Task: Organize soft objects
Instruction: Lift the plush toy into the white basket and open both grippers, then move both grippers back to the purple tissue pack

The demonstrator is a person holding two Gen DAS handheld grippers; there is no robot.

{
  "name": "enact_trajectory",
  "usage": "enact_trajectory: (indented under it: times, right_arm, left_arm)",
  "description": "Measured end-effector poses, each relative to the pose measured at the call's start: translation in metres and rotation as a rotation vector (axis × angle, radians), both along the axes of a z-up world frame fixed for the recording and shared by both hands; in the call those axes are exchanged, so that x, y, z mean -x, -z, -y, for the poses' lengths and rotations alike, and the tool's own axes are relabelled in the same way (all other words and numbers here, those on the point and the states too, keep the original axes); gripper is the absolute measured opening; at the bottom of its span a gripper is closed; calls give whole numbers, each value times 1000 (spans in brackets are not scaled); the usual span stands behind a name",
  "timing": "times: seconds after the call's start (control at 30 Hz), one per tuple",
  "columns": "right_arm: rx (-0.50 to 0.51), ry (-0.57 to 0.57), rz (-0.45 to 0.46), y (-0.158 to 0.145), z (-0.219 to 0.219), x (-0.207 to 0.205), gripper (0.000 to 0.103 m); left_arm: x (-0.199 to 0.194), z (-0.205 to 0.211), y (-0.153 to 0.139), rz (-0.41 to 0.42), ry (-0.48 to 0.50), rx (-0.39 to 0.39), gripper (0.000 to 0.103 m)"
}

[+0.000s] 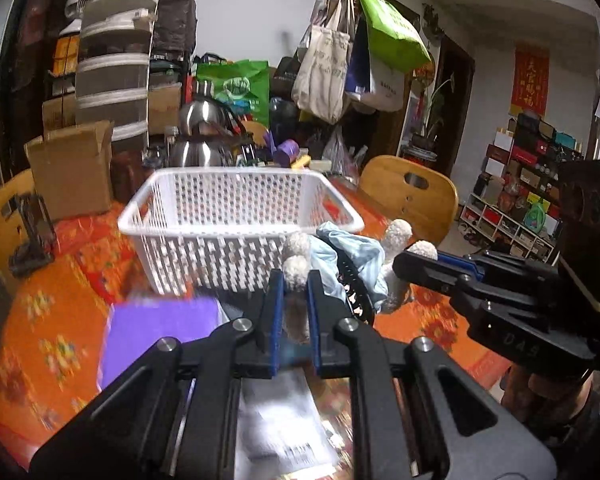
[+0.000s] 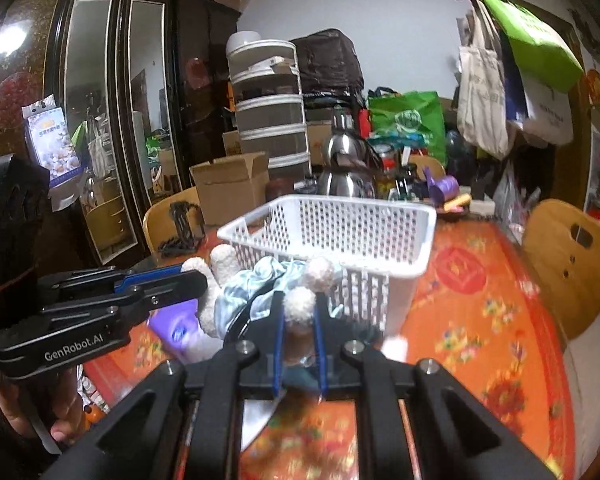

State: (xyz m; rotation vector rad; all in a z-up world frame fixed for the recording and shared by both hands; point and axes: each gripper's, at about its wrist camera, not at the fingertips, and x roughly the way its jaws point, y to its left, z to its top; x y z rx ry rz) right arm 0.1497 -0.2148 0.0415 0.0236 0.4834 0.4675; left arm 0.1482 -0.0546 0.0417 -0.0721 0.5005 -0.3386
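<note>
A white plush toy in a pale blue dress hangs above the orange tablecloth, held between both grippers. My left gripper is shut on one fluffy white limb of the toy. My right gripper is shut on another limb; it also shows in the left wrist view. The dress shows in the right wrist view. The white perforated basket stands just behind the toy, also in the right wrist view. The toy is in front of the basket's near wall.
A purple sheet and white papers lie on the table below the grippers. A cardboard box, steel kettles and clutter stand behind the basket. Wooden chairs flank the table.
</note>
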Motion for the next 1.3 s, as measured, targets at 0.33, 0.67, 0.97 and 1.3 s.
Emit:
enact_trajectory:
  times: [0.33, 0.67, 0.97, 1.3]
  right_arm:
    - [10, 12, -68, -31, -22, -116, 11]
    - [79, 53, -227, 1, -32, -227, 11]
    - [190, 66, -285, 35, -46, -261, 11]
    - [142, 134, -277, 32, -22, -258, 59]
  left_arm:
    - [-133, -21, -50, -80, -23, -27, 10]
    - [-272, -16, -19, -305, -63, -77, 10]
    - [-328, -23, 31, -453, -91, -70, 11]
    - [-308, -28, 24, -376, -105, -120, 77]
